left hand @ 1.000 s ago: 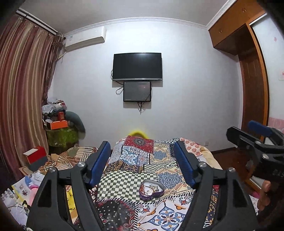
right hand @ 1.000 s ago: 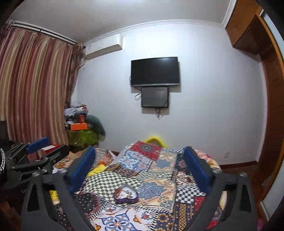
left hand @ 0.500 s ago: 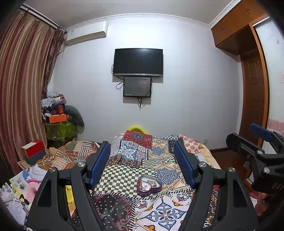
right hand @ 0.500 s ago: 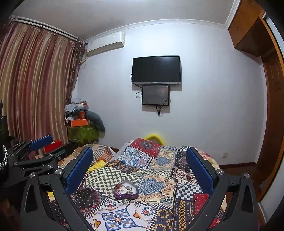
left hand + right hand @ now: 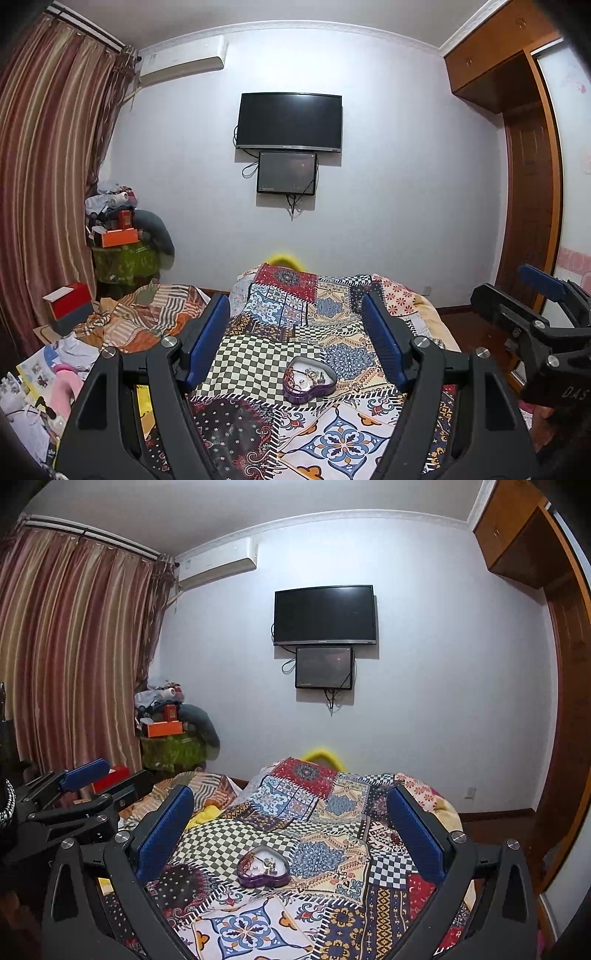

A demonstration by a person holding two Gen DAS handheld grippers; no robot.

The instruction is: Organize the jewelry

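A purple heart-shaped tin [image 5: 309,381] lies open on the patchwork quilt [image 5: 325,328], with several small pieces of jewelry inside; it also shows in the right wrist view [image 5: 263,870]. My left gripper [image 5: 295,341] is open and empty, held above and short of the tin. My right gripper [image 5: 290,838] is open wide and empty, also short of the tin. Each gripper shows at the edge of the other's view: the right one [image 5: 535,299] and the left one [image 5: 85,779].
The bed runs toward the far wall with a TV [image 5: 290,122]. Rumpled striped bedding [image 5: 147,314] and boxes [image 5: 66,304] lie at the left, by curtains [image 5: 48,184]. A wooden wardrobe [image 5: 532,206] stands at the right.
Both views have tilted down slightly and drawn back a little, so the tin sits a bit higher between the fingers. Both grippers stay open.
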